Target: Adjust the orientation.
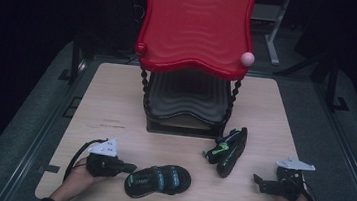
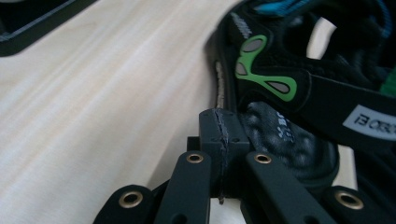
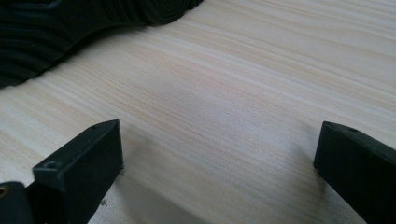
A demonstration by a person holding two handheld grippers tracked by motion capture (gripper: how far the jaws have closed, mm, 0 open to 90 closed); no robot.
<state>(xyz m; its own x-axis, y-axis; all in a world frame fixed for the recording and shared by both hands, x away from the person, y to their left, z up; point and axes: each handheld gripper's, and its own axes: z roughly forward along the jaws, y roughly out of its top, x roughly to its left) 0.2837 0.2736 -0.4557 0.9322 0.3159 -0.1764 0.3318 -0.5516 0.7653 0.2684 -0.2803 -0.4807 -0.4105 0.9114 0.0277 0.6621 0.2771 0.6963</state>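
With my left hand-held gripper [image 1: 129, 167] closed empty against the near sandal [image 1: 158, 180] on the table [image 1: 116, 104], I nudge slowly; right hand-held gripper [image 1: 257, 181] rests with jaws apart.

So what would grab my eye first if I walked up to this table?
Probably the red tray, a glossy wavy shelf topping a black stand at the table's far middle, with a pink ball on one corner. Next, two black sandals with green marks: one lies flat by the left gripper, whose jaws are shut at its edge, the other on its side nearer the right gripper, whose jaws stand open.
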